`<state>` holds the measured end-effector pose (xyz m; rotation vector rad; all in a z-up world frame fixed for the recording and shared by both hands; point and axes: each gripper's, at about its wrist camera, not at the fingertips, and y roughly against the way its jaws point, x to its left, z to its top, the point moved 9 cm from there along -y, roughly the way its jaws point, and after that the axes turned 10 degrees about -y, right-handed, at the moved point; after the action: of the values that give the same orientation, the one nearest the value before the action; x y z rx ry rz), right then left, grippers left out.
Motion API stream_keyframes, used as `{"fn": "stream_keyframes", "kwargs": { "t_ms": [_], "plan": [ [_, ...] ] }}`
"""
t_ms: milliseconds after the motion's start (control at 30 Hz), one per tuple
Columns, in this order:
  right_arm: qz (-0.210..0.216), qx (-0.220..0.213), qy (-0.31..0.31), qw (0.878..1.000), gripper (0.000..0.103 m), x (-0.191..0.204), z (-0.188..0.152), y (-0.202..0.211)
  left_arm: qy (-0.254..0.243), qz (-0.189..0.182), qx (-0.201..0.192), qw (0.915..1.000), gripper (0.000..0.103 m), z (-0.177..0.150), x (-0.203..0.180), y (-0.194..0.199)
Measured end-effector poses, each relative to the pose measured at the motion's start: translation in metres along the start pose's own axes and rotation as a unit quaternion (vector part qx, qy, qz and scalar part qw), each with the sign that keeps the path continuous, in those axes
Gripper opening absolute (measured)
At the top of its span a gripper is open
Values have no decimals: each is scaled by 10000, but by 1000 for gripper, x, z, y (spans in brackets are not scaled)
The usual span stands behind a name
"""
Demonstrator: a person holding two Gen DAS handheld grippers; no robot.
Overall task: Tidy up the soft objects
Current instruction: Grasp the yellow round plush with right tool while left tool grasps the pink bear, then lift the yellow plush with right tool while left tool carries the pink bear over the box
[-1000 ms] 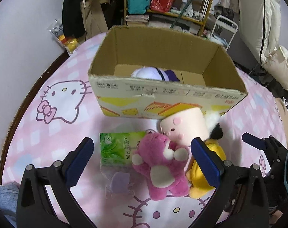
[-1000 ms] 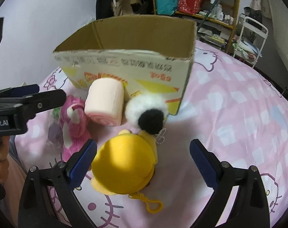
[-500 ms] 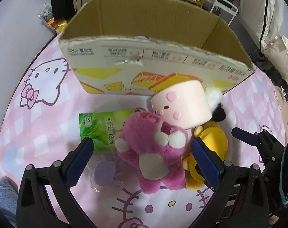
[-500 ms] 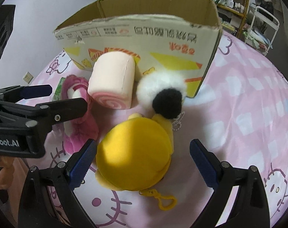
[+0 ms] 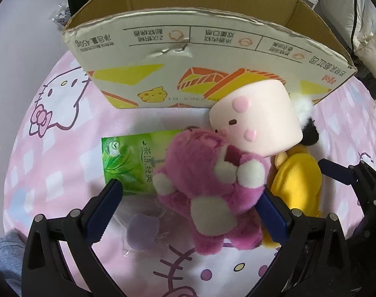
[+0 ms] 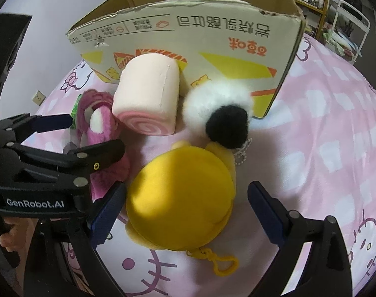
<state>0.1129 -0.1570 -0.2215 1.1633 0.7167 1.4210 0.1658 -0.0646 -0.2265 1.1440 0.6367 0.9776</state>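
Observation:
A pink plush bear [image 5: 212, 190] lies on the pink bedsheet, between the open jaws of my left gripper [image 5: 188, 208]. A cream roll-shaped plush [image 5: 257, 118] leans on the cardboard box [image 5: 163, 49] behind it. A yellow plush [image 6: 180, 198] with a clip sits between the open jaws of my right gripper [image 6: 188, 212]. A white-and-black pompom [image 6: 222, 109] lies just beyond it. The bear [image 6: 98, 128] and my left gripper [image 6: 64, 143] also show at the left of the right wrist view.
A green tissue pack [image 5: 131, 163] and a clear bag with a purple item [image 5: 143, 227] lie left of the bear. The tall box wall stands close ahead. Shelves and a white rack [image 6: 349, 22] are beyond the bed.
Both grippers have moved forward and down toward the toys. The bear now sits between my left jaws and the yellow plush between my right jaws. The box interior is out of sight.

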Motion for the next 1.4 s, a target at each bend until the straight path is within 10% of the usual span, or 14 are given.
{"fn": "stream_keyframes", "kwargs": {
  "t_ms": [433, 1400],
  "plan": [
    [10, 28, 84, 10000, 92, 5, -3, -6, -109, -240, -95, 9996, 68, -5, -22, 3],
    [152, -609, -45, 9980, 68, -4, 11, 34, -51, -9, -968, 9953, 60, -9, -18, 61]
  ]
}}
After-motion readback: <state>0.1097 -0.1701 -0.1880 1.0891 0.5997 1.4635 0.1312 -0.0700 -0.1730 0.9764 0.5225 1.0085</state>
